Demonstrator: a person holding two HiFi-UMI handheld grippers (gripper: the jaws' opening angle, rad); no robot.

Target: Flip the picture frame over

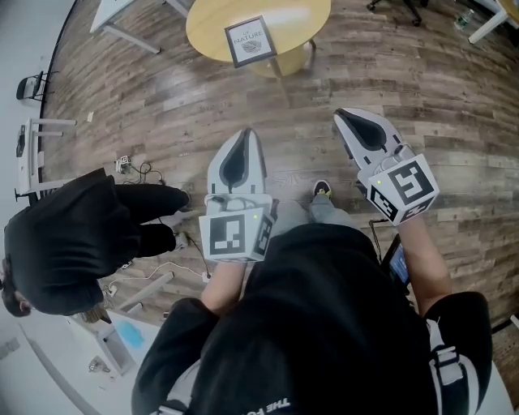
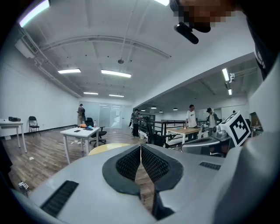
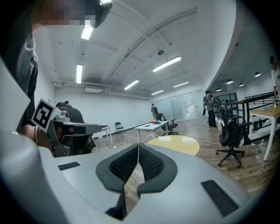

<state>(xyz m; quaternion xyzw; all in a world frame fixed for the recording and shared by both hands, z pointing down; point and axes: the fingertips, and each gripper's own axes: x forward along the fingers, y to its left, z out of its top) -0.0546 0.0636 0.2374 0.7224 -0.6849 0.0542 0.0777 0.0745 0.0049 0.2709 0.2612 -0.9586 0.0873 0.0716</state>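
The picture frame (image 1: pixel 250 40), dark-edged with a white print facing up, lies on a round yellow table (image 1: pixel 300 20) at the top of the head view. Both grippers are held in the air well short of that table, pointing toward it. My left gripper (image 1: pixel 248 134) is shut with nothing between its pads. My right gripper (image 1: pixel 342 115) is also shut and empty. From the left gripper view (image 2: pixel 141 147) a strip of the yellow table (image 2: pixel 107 148) shows past the jaws. The right gripper view (image 3: pixel 138 147) shows the tabletop (image 3: pixel 175 143). The frame itself is not seen in either gripper view.
A person in black (image 1: pixel 73 243) crouches on the wood floor at my left. White desks (image 2: pixel 81 133) and an office chair (image 3: pixel 232 135) stand further off, with several people at the back of the room. Cables (image 1: pixel 134 170) lie on the floor.
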